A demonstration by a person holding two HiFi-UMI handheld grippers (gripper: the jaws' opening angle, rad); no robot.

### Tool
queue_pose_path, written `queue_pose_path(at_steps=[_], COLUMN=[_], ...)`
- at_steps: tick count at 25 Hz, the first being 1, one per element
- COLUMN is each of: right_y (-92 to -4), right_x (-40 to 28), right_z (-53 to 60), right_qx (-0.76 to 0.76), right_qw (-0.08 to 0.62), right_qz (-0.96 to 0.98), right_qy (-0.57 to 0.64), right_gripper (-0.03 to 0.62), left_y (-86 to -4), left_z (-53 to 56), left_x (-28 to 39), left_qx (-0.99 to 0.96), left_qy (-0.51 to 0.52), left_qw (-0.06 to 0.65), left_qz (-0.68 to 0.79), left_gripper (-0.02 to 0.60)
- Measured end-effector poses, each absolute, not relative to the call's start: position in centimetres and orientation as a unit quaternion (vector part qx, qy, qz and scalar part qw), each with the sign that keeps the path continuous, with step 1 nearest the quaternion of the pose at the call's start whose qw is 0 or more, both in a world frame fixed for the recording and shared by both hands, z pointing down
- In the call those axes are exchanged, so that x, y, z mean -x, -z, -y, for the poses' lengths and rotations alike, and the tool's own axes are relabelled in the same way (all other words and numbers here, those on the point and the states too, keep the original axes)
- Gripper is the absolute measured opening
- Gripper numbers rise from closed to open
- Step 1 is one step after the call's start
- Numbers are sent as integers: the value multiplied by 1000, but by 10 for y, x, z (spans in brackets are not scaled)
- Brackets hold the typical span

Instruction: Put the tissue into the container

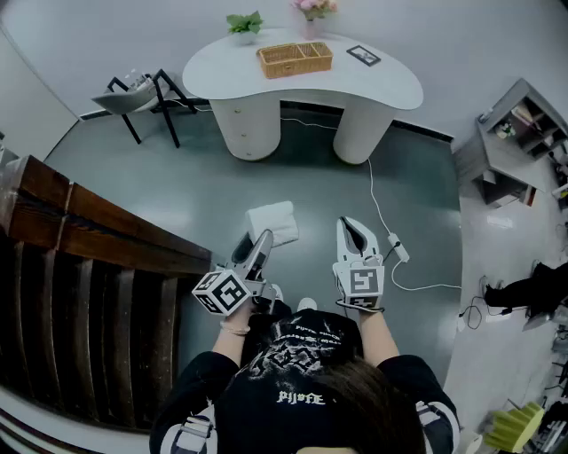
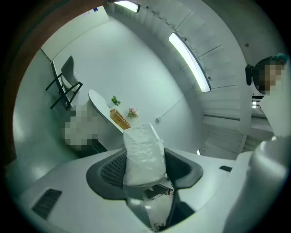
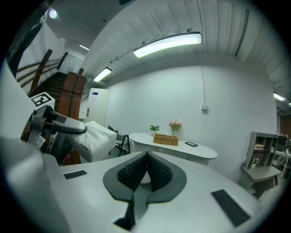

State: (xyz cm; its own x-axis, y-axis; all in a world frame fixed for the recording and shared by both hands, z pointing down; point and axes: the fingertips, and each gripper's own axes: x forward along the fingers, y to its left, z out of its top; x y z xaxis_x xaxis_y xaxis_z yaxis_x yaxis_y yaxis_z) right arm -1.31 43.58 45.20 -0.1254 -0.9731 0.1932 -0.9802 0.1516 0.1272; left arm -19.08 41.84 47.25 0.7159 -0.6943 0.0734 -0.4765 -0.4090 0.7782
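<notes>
Tissue pack [image 2: 143, 152] — soft, rectangular, wrapped in crinkly white plastic — stands clamped in the left gripper [image 1: 263, 239]; the right gripper [image 3: 144, 170] is pinched together, empty.

Tissue pack [image 1: 273, 222] sits between the jaws of the left gripper [image 1: 264, 238]; the right gripper [image 1: 350, 223] is just beside it, to the right. The table [image 1: 390, 89] stands ahead, well apart from both. On it the basket [image 1: 295, 59] lies near the middle, with a potted plant [image 1: 244, 24] and flowers [image 1: 312, 9] behind it and a small flat item [image 1: 363, 56] to its right. A chair [image 1: 142, 96] stands left of the table. A staircase [image 1: 89, 257] is left of the person, a shelf unit [image 1: 524, 133] far right.
</notes>
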Motion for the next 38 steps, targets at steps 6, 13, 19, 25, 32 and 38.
queue_pose_path(at_steps=[6,13,19,25,32,38], right_y=[-460,-463,-465,-468,-477,-487], right_x=[12,15,33,59,74,56], right_z=[-440,-433,-417,-402,-391,-366], right_qx=[-650,-670,-673,-676,-673,-664], right_qw=[128,107,120,128,124,132], right_qz=[749,734,730,725,728,735], right_qy=[-19,-38,-25,-28,-38,-37], right_gripper=[23,23,23,23,23,23], left_y=[-478,-485,-493,-492,-497,-506], left_z=[-422,-414,-395,-379,-360,-331], left_x=[183,185,201,215,228,216], left_qx=[-837,-843,-836,-840,-832,-821], left_qy=[116,116,117,98,96,109], left_qw=[405,408,432,440,449,459], left_qz=[348,329,318,302,312,323], left_gripper=[259,261,261,261,261,261])
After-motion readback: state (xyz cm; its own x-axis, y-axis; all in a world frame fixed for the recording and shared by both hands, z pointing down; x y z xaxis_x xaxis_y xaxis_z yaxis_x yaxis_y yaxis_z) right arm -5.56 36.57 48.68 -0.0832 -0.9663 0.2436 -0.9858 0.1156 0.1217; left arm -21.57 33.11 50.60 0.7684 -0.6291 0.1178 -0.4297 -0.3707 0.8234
